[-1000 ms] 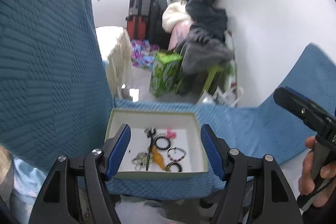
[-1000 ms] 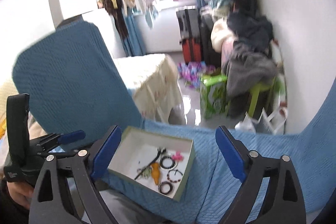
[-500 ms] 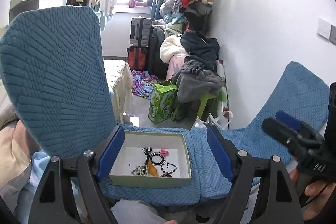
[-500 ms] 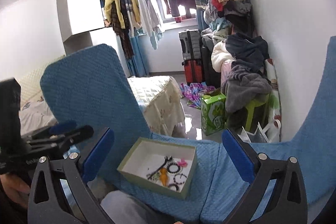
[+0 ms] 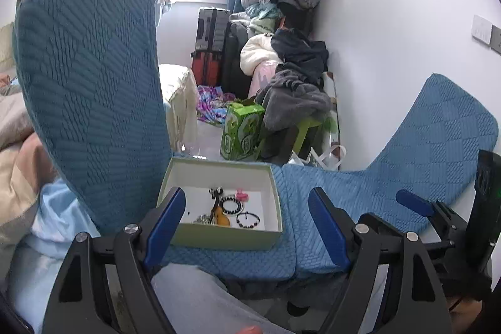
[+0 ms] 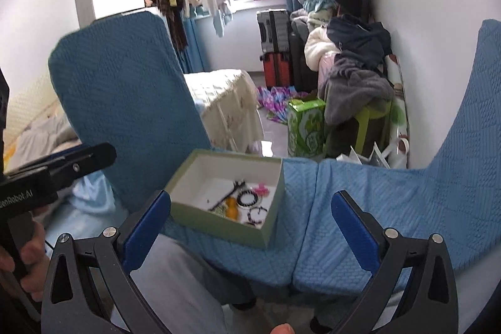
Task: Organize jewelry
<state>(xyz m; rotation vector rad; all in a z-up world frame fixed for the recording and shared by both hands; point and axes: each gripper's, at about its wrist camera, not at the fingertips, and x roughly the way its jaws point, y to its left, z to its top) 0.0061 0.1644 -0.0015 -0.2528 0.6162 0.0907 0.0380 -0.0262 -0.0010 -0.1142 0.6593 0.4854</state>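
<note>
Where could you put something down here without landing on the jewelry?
The blue cushion right of the box lies bare up to its raised end. Inside the box, the white floor along its left wall is free. The right half is crowded with bracelets and a pink piece.

Your left tongs (image 5: 247, 224): matt black plastic arms, silver metal rivets, smooth blue pads. Your right tongs (image 6: 250, 227): same finish.
Box (image 5: 225, 235): matt card, pale green outside, white inside.
Beaded bracelets (image 5: 247, 219) in your box: small glossy beads, black and white.
Orange piece (image 5: 223, 220): smooth, slightly glossy.
Seat cover (image 5: 353, 190) under your box: blue quilted cloth, ribbed, matt.
Suitcase (image 5: 210, 30): hard ribbed shell.
Floor (image 6: 275, 140): glossy, reflecting light.
Wall (image 5: 391, 21): smooth, matt white.
</note>
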